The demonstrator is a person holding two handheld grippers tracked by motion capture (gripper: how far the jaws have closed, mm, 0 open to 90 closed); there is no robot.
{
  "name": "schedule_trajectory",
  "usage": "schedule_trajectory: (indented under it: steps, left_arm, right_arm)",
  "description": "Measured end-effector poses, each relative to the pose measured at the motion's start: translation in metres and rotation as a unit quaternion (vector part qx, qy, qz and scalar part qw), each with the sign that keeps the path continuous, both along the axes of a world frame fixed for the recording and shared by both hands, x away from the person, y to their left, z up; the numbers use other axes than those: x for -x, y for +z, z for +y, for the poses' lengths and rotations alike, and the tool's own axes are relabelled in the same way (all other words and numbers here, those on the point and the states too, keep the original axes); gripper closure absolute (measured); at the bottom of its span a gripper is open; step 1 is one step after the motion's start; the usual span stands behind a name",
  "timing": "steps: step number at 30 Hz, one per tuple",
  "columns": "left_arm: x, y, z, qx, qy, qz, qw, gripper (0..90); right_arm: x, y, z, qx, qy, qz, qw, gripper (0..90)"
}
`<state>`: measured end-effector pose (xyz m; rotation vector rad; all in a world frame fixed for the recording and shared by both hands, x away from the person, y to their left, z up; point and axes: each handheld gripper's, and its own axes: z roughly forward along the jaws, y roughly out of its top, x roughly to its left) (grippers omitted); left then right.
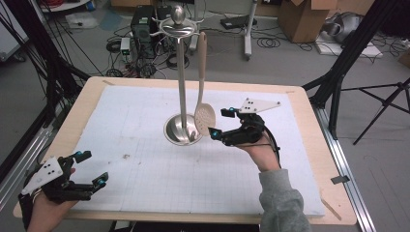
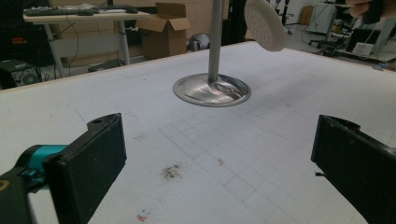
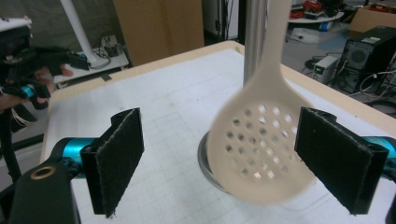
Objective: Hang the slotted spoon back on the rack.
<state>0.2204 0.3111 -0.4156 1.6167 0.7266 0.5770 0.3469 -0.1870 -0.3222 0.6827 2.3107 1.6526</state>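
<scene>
A steel utensil stand [image 1: 181, 77] rises from a round base [image 2: 211, 90] in the middle of the white mat. A beige slotted spoon [image 1: 202, 92] hangs from a hook at the stand's top, its perforated head [image 3: 259, 147] low by the base. My right gripper [image 1: 223, 122] is open just right of that head, and the head lies between the two pads [image 3: 120, 154] without touching them. My left gripper [image 1: 92, 167] stands open at the mat's near left corner, holding nothing; both its pads [image 2: 91, 161] frame bare mat.
The white gridded mat [image 1: 145, 164] covers a wooden table [image 1: 87, 92] and has a small dark stain [image 2: 172, 171] near the left gripper. Tripod legs [image 1: 348, 53], cardboard boxes [image 1: 302, 17], computers and cables crowd the floor behind the table.
</scene>
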Motion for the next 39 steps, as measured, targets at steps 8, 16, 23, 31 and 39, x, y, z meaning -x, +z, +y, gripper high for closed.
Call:
schedule_trajectory:
  steps: [8, 16, 23, 31, 39]
  left_arm:
    - [-0.006, -0.001, -0.004, 0.001, -0.006, 0.000, 1.0000, 3.7]
    - [-0.011, 0.000, -0.004, 0.005, -0.006, -0.003, 1.0000, 3.6]
    - [-0.013, 0.000, -0.006, 0.006, -0.007, -0.006, 0.9999, 3.7]
    - [-0.015, -0.001, -0.008, 0.005, -0.009, -0.005, 0.9999, 3.6]
    - [-0.015, -0.002, -0.008, 0.004, -0.010, -0.004, 0.9999, 3.6]
  right_arm:
    - [0.012, -0.009, -0.003, 0.011, -0.009, -0.012, 0.9998, 14.9]
    - [0.022, -0.016, -0.012, 0.008, -0.021, -0.024, 0.9995, 14.9]
    - [0.030, -0.023, -0.025, 0.001, -0.031, -0.029, 0.9991, 14.7]
    - [0.041, -0.033, -0.045, -0.014, -0.044, -0.032, 0.9984, 14.7]
    - [0.047, -0.047, -0.063, -0.028, -0.059, -0.022, 0.9977, 14.3]
